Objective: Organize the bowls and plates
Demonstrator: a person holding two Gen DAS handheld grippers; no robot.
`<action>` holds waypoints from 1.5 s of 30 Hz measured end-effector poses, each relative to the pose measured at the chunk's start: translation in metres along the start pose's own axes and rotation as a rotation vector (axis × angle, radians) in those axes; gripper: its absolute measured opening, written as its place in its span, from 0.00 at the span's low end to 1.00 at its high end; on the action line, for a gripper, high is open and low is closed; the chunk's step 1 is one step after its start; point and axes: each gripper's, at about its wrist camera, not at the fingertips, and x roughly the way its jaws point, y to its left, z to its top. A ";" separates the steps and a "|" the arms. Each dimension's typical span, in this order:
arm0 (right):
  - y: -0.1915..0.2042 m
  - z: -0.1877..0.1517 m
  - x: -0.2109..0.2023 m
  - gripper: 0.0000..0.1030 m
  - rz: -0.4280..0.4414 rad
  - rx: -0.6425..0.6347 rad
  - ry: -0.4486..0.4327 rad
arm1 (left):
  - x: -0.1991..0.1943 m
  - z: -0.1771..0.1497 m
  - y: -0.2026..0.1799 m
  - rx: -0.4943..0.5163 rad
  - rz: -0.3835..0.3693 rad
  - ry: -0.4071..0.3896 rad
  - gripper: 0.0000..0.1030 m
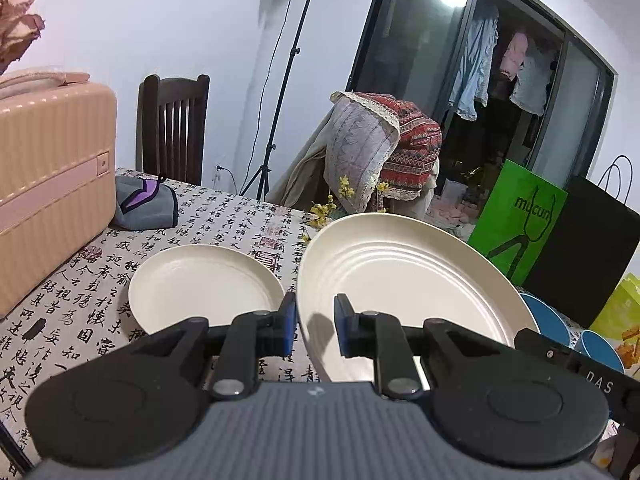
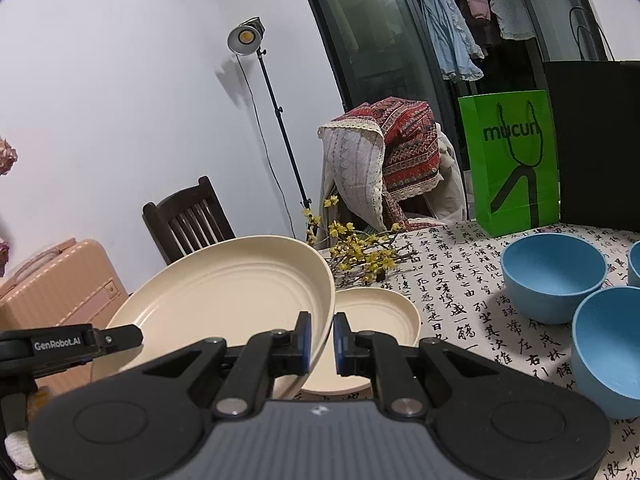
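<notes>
The large cream plate (image 1: 400, 280) is held clear of the table, tilted, and gripped at opposite rims by both hand-held grippers. In the left wrist view, the left gripper (image 1: 316, 330) has its blue pads (image 1: 289, 320) closed on the plate's near left rim, with the rim passing between them. In the right wrist view, the right gripper (image 2: 321, 342) is clamped on the plate's right rim (image 2: 326, 312), its jaws nearly together with the thin edge between them. The left gripper's body also shows at the left edge of that view, reaching to the plate's far rim.

A second, smaller cream plate (image 1: 202, 284) lies flat on the table, which is covered by a calligraphy-print tablecloth (image 1: 80, 300). In the right wrist view this small plate (image 2: 380, 316) lies beyond and below the raised plate; the two appear apart.

Three blue bowls stand upright on the cloth to the right: one farther (image 2: 554, 276), one nearer (image 2: 608, 348), and a third cut off by the frame edge (image 2: 635, 262).

Other items noted: a sprig of yellow flowers (image 2: 360, 248) lying on the cloth behind the plates, a green paper bag (image 2: 512, 160), a black bag (image 1: 588, 248), a pink suitcase (image 1: 48, 184) and a grey pouch (image 1: 146, 204) on the table's left end, a dark wooden chair (image 1: 172, 124), and a light stand (image 1: 288, 80).
</notes>
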 end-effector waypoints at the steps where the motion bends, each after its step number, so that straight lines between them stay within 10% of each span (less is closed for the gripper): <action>1: -0.001 0.000 -0.002 0.11 -0.001 0.002 -0.001 | -0.002 0.000 -0.001 0.001 -0.001 -0.001 0.19; 45: -0.041 -0.033 -0.086 0.11 -0.030 0.060 -0.075 | -0.068 -0.048 -0.029 0.038 -0.169 -0.043 0.19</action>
